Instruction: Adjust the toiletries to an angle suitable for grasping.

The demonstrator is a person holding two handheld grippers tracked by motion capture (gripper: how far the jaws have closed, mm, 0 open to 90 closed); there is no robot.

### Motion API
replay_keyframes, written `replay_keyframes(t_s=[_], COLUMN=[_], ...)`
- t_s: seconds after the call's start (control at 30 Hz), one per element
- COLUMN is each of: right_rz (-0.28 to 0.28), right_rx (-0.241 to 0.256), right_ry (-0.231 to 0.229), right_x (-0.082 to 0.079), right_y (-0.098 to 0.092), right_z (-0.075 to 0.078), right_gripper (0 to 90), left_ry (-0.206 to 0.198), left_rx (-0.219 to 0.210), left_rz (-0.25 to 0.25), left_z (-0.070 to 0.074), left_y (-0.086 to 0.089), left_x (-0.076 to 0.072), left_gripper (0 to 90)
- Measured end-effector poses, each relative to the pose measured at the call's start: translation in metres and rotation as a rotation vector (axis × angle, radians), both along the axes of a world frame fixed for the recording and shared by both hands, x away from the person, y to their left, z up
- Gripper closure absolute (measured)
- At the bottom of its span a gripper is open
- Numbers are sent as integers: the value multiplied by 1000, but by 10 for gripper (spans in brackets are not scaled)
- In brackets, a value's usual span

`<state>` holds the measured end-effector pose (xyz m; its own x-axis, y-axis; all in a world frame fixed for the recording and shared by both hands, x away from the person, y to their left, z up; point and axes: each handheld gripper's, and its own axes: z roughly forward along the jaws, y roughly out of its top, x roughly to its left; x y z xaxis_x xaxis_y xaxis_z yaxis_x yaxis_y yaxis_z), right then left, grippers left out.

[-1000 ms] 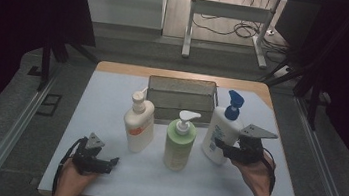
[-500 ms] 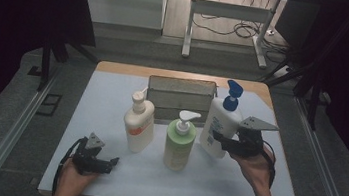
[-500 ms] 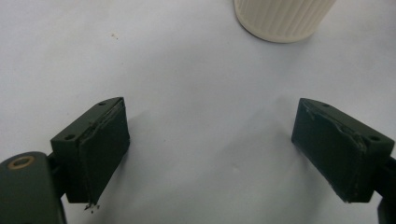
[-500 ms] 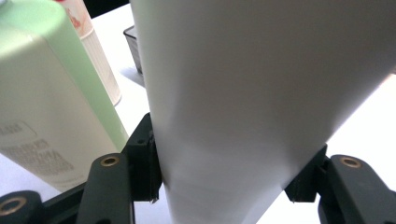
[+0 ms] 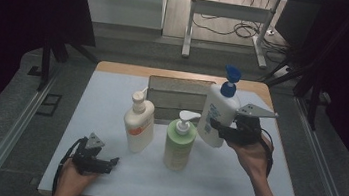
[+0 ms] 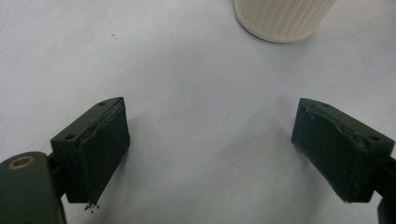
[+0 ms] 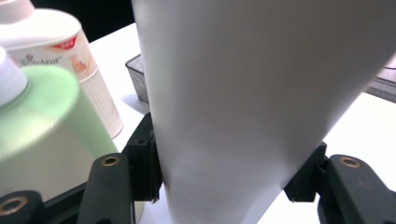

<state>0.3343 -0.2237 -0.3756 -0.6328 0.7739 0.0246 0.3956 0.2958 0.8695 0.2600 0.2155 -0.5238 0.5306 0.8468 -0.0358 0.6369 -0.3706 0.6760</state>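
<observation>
Above the tabletop (image 5: 111,100), a white pump bottle (image 5: 216,117) is pinched and lifted by the right hand-held gripper (image 5: 223,132). Placement into the mesh basket (image 5: 174,85) behind is judged next, needing clearance over its rim. Left hand-held gripper (image 6: 210,140) is rested, jaws spread.

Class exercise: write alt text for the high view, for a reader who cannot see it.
The right gripper holds a white bottle with a blue pump lifted above a white table, in front of a grey basket. A green pump bottle and a cream pump bottle stand nearby; the left gripper rests open near the front edge.
</observation>
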Motion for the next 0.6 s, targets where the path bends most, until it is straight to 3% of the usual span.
replay_keyframes(t_s=[0.6], right_rz=[-56], right_rx=[29], right_ry=[-14], right_x=[30], right_y=[11], right_z=[20], right_gripper=[423], left_ry=[1], left_rx=[4], left_rz=[-3], left_z=[0], left_y=[0], left_x=[0], left_gripper=[108])
